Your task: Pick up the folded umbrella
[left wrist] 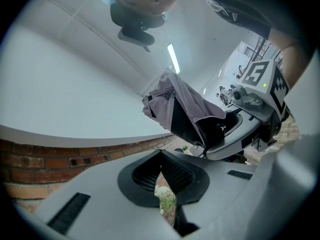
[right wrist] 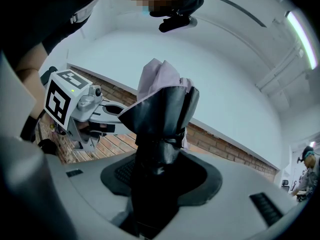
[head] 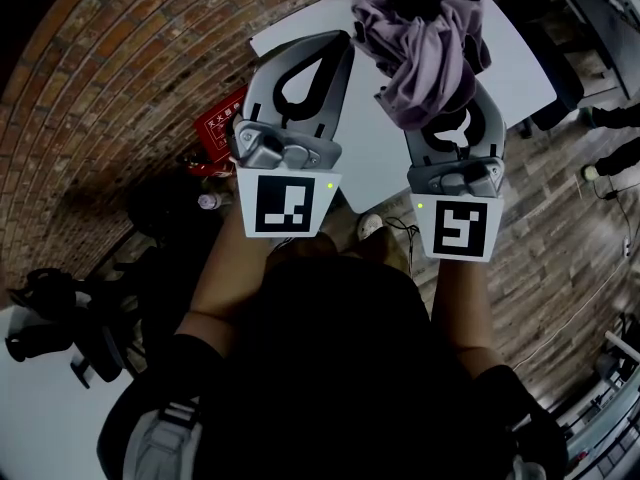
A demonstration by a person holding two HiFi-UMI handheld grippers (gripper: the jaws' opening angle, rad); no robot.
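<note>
Folded umbrella: right of centre, held up in the right gripper. Its crumpled lilac canopy flops over the jaw tips. It shows in front of the far white counter and does not appear to rest on it.
Brick wall: far left, with a red sign low against it.
Left gripper: raised just left of the other one, well apart from the umbrella. Its jaws are pressed together at the tips with nothing between them. Only a sliver of greenery shows through the slit lower down.
Counter: white, on the far side, behind both grippers. Nothing else can be made out on its bare parts.
Right gripper: raised beside the left one, jaws pinching the dark lower part of the umbrella bundle. The lilac fabric rises above the pads, slightly tilted.
Wood floor: right and near, below the right forearm.
Step in hand: the lift looks essentially done, since the umbrella hangs in the air in one grip and the left gripper plays no part.
Next move: judged from here, it calls for a steady squeeze and a level hand. The grip sits on soft folded cloth, which could slip or unfurl if the jaws ease or the bundle swings.
</note>
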